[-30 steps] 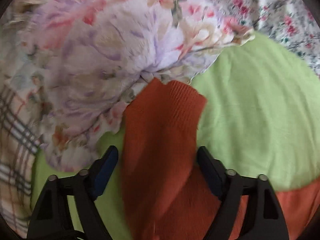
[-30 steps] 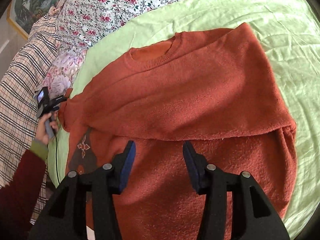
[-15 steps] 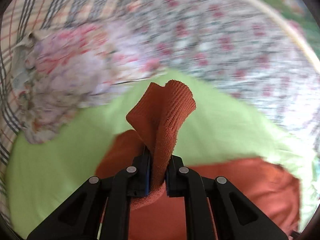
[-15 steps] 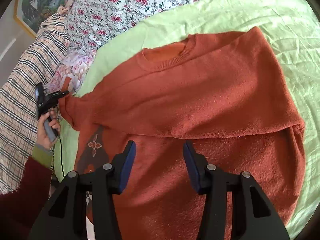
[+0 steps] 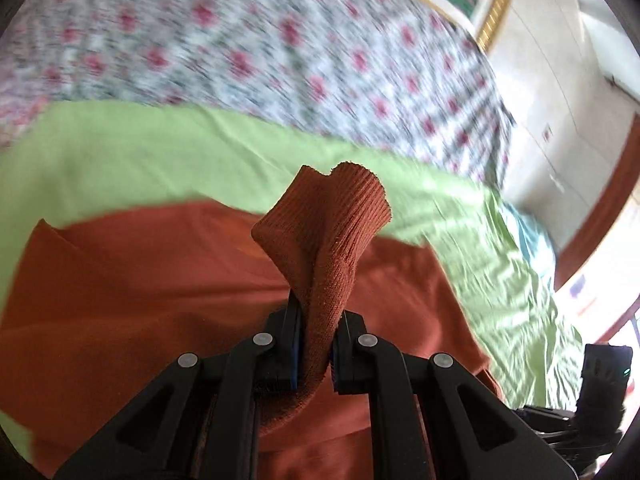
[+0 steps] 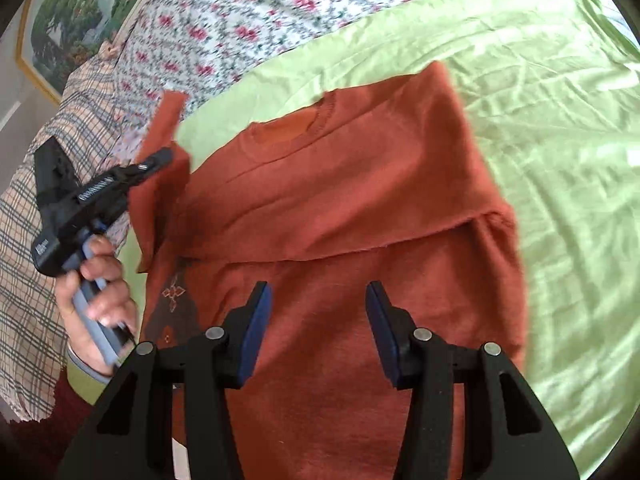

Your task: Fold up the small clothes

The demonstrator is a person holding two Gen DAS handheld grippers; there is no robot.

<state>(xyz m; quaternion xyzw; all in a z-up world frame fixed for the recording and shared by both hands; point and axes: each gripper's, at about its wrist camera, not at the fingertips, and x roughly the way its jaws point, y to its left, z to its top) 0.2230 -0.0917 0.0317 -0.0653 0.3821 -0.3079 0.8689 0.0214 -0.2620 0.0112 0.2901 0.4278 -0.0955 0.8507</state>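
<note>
One rust sweater [image 6: 360, 200] on green sheet [image 6: 560, 140] (floral bedding [image 6: 248, 20] behind)

We are in a home bedroom. We work over a bed [image 6: 560, 128] spread with a light green sheet [image 5: 140, 152]. At its far side lies bedding in a small red flower print [image 6: 256, 12], and at the left a tan plaid blanket [image 6: 24, 248]. On the far wall hangs a landscape painting [image 6: 76, 12] in a gilt frame. In the left wrist view we see pale cabinet doors [image 5: 560, 92] at the right, beyond the bed.
</note>
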